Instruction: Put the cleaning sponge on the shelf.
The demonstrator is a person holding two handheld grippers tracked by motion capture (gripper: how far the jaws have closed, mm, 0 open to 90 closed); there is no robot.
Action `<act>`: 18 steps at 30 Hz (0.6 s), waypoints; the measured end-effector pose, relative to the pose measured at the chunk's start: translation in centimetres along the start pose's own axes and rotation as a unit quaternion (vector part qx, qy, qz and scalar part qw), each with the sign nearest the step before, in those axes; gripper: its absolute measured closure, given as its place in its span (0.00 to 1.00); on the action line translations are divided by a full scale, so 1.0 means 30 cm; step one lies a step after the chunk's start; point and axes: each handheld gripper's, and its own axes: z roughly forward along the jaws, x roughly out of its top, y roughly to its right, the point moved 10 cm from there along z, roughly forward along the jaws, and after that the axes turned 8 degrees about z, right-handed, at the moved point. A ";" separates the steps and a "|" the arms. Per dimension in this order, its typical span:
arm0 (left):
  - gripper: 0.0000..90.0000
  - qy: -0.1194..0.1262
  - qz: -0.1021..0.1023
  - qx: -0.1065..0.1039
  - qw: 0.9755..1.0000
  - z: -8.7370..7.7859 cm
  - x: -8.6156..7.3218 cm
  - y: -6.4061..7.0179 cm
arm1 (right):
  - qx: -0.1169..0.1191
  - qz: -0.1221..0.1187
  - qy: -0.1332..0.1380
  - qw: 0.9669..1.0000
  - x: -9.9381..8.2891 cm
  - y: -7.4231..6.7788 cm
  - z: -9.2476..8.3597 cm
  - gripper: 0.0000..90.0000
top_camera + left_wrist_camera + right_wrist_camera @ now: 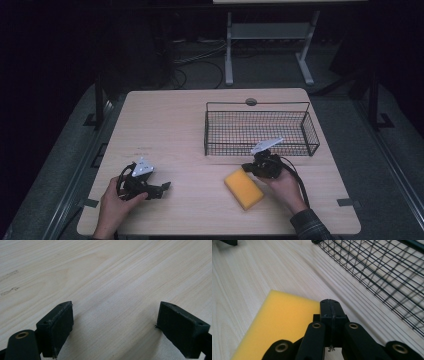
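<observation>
Your left tool (159, 189) sits near the pale wooden surface's (175, 125) front-left corner, jaws spread wide — your right tool (331, 308), jaws pressed together, hovers at the yellow rectangular sponge (243, 188), just before the black wire basket (260, 131).

No legible text

No word, label, brand, number or sign can be read in any of the views. Two faint dark smudges are seen on the counter (105, 272) in the left gripper view, and a small faint mark is seen on its wood in the high view, but none can be made out as writing.
</observation>
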 end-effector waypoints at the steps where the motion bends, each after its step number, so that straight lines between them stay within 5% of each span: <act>1: 0.14 0.000 0.000 0.000 1.000 0.000 0.000 0.000 | 0.002 -0.004 -0.002 1.000 0.004 -0.008 0.007 1.00; 18: 0.14 0.000 0.000 0.000 1.000 0.000 0.000 0.000 | 0.019 -0.016 -0.017 1.000 0.021 -0.062 0.050 1.00</act>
